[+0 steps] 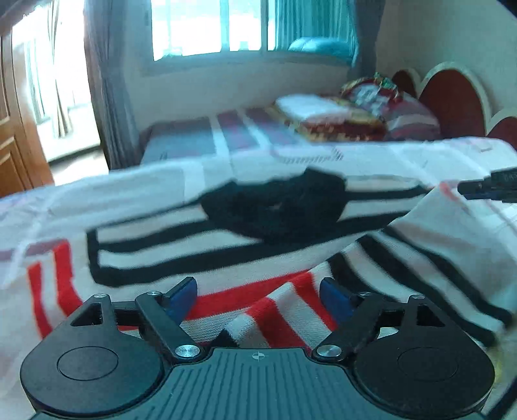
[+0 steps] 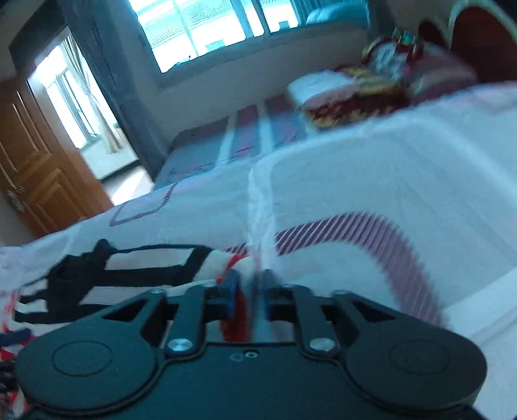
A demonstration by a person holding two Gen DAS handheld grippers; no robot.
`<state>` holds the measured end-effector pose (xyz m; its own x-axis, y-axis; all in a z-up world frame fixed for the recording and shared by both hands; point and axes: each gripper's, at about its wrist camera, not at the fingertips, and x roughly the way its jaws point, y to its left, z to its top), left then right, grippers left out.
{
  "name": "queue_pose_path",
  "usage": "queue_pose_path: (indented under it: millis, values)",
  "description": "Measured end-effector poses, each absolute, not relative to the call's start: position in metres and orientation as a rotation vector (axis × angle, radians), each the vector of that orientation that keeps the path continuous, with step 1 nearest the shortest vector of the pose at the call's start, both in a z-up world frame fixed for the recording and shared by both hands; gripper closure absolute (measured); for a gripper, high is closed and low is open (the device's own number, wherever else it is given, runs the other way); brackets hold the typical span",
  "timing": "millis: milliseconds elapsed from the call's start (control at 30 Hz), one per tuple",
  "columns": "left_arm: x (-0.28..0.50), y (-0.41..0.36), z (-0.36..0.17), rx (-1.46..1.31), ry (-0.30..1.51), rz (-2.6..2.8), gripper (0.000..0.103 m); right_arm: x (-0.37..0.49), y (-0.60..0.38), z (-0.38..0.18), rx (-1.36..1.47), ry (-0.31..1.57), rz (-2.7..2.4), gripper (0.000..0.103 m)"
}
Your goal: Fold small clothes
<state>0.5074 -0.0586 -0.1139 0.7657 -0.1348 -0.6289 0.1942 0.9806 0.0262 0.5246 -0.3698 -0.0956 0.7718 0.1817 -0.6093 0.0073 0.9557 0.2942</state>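
White knit with black and red stripes and a black patch, the garment (image 1: 245, 226) lies on the bed (image 1: 145, 184), filling the middle of the left wrist view. One fold of it is lifted, running from 9 o'clock toward 3 o'clock, where the right gripper (image 1: 491, 187) shows as a dark shape at the frame edge. The left gripper (image 1: 258, 295) sits at 6 o'clock with its blue pads (image 1: 182, 295) spread wide, nothing between them; red-striped cloth lies in front of and below it.

In the right wrist view the right gripper (image 2: 247, 290) is at 6 o'clock, its fingers pressed close on a red-trimmed edge of the garment (image 2: 145, 265), which trails off toward 9 o'clock. The bed (image 2: 355, 181) spreads from centre to 3 o'clock. A pile of bedding (image 2: 355, 97) lies at 1 o'clock, a window (image 2: 206, 29) at 12 o'clock and a wooden door (image 2: 38, 155) at 9 o'clock. Both views are motion-blurred.
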Motion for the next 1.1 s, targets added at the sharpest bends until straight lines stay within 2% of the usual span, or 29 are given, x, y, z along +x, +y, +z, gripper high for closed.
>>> queue_pose_path:
  millis: [67, 133, 233, 300, 400, 467, 533, 600, 667, 833, 933, 1100]
  values:
    - [0.494, -0.061, -0.106, 0.087, 0.639, -0.201, 0.020, 0.498, -0.364, -0.085, 0.253, 0.671, 0.174, 0.087]
    - [0.484, -0.068, -0.105, 0.096, 0.628, -0.236, 0.020, 0.462, -0.349, -0.080, 0.155, 0.664, 0.233, 0.088]
    - [0.484, -0.081, -0.127, 0.159, 0.717, -0.231, 0.020, 0.422, -0.334, -0.090, 0.070, 0.710, 0.266, 0.094]
    - [0.482, -0.078, -0.126, 0.130, 0.704, -0.222, 0.020, 0.408, -0.323, -0.103, -0.031, 0.724, 0.229, 0.094]
    - [0.466, -0.072, -0.111, 0.106, 0.644, -0.218, 0.020, 0.391, -0.324, -0.087, 0.021, 0.687, 0.200, 0.094]
    - [0.470, -0.076, -0.125, 0.152, 0.740, -0.201, 0.019, 0.377, -0.319, -0.081, 0.029, 0.647, 0.198, 0.094]
    - [0.464, -0.071, -0.126, 0.129, 0.716, -0.191, 0.019, 0.385, -0.311, -0.101, 0.003, 0.774, 0.177, 0.094]
    - [0.451, -0.061, -0.116, 0.121, 0.719, -0.146, 0.019, 0.381, -0.304, -0.095, -0.011, 0.766, 0.139, 0.093]
    - [0.426, -0.032, -0.108, 0.043, 0.680, -0.115, 0.019, 0.368, -0.299, -0.076, 0.032, 0.701, 0.127, 0.077]
    - [0.362, 0.095, -0.110, -0.204, 0.617, 0.105, 0.020, 0.347, -0.293, -0.062, 0.076, 0.677, 0.122, 0.076]
    - [0.334, 0.188, -0.117, -0.358, 0.580, 0.328, 0.035, 0.342, -0.288, -0.062, 0.086, 0.691, 0.136, 0.076]
    - [0.302, 0.313, -0.144, -0.774, 0.500, 0.500, 0.035, 0.345, -0.266, -0.057, 0.115, 0.726, 0.141, 0.075]
